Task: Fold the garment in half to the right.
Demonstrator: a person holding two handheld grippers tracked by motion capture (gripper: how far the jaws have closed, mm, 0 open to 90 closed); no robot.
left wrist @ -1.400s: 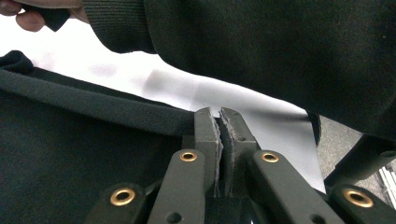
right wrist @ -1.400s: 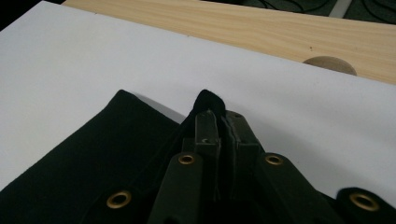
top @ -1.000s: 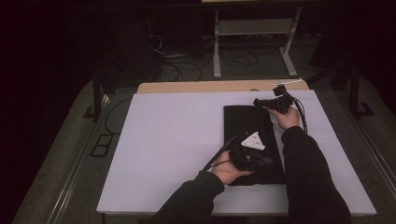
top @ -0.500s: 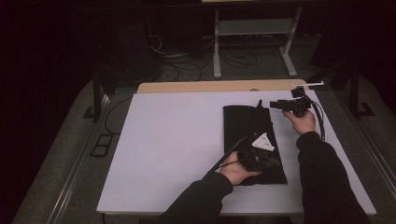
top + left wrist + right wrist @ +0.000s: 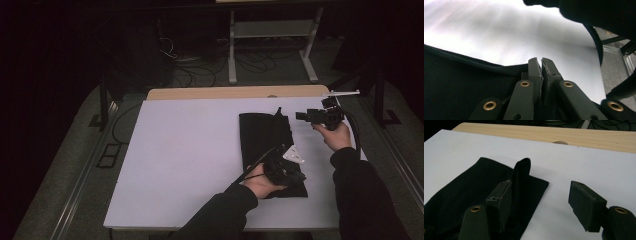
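Note:
A black cloth (image 5: 262, 135) lies lengthwise on the right half of the white table (image 5: 190, 150). One far corner of it stands up as a small flap (image 5: 522, 170). My left gripper (image 5: 298, 178) rests at the cloth's near end. In the left gripper view its jaws (image 5: 541, 61) are pressed together at the cloth's (image 5: 461, 85) edge, which runs in between them. My right gripper (image 5: 299, 116) is held above the table, just right of the cloth's far end and pointing left. Its jaws (image 5: 541, 187) stand wide apart and hold nothing, with the cloth (image 5: 469, 187) just beyond them.
A wooden strip (image 5: 225, 93) runs along the table's far edge. Behind it, a metal stand (image 5: 270, 30) and loose cables (image 5: 175, 55) sit on the dark floor. The table's left half is bare white surface.
The right gripper has pulled away to the right from the cloth's far corner, leaving a flap standing. The left gripper has shifted slightly towards the near edge.

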